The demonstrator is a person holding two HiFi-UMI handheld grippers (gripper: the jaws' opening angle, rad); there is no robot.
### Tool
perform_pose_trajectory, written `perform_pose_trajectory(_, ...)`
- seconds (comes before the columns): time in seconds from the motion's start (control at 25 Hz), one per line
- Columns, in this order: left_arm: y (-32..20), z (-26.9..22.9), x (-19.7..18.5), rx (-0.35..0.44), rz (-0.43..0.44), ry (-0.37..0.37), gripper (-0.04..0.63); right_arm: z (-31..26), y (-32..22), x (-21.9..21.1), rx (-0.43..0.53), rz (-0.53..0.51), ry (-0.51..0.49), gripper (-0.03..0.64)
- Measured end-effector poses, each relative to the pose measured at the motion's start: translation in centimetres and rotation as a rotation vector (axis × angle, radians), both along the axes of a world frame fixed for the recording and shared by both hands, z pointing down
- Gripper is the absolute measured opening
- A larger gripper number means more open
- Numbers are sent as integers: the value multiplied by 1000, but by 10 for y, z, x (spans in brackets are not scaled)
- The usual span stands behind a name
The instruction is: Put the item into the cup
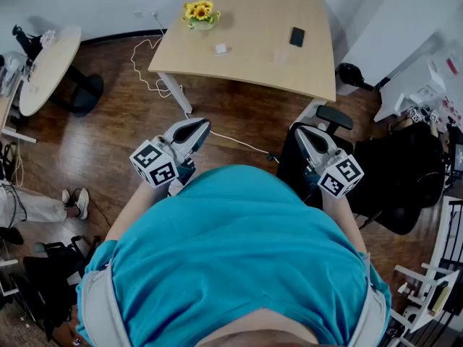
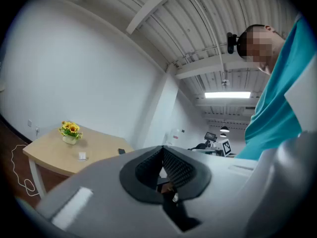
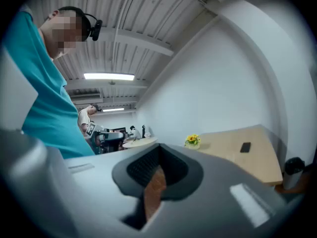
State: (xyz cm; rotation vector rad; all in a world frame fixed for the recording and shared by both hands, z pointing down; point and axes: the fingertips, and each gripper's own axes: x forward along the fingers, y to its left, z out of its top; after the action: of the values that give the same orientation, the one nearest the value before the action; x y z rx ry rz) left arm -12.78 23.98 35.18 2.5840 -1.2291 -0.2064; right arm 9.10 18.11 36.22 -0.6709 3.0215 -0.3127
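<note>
Teal shirt (image 1: 239,259) fills the lower half of the head view, and just above it both tools are held close to the body, the left gripper (image 1: 197,127) at centre left and the right gripper (image 1: 304,136) at centre right. Each points level toward the top of the frame. In their own views both sets of jaws are pressed together at the tips with nothing between them; only a sliver of wooden floor shows through the gap lower down. The likely item is a small white object (image 1: 221,48) on the light wooden table (image 1: 246,63), at the upper middle, well apart from both tools. It sits below a pot of yellow flowers (image 1: 200,14) and left of a dark phone (image 1: 296,36). It looks small, low and probably light and stiff, though it is too small to be sure. A pinch across its short sides, jaws coming down from above, would likely suit it. I cannot make out the cup with certainty.
</note>
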Motion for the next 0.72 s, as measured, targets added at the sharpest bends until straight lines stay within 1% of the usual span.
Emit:
perform_pose_trajectory(0.24, -14, 7, 46, -4, 24, -1, 2, 3, -8, 35, 25, -4, 27, 2)
perform_pose_trajectory(0.4, -26, 12, 66, -15, 21, -6, 3, 7, -17, 50, 31, -16, 36, 2)
perform_pose_trajectory(0.56, -39, 19, 69, -38, 4, -18, 3, 11, -30, 54, 24, -19, 27, 2)
perform_pose_trajectory(0.72, -56, 22, 56, -45, -10, -19, 5, 15, -43, 42, 15, -28, 34, 2)
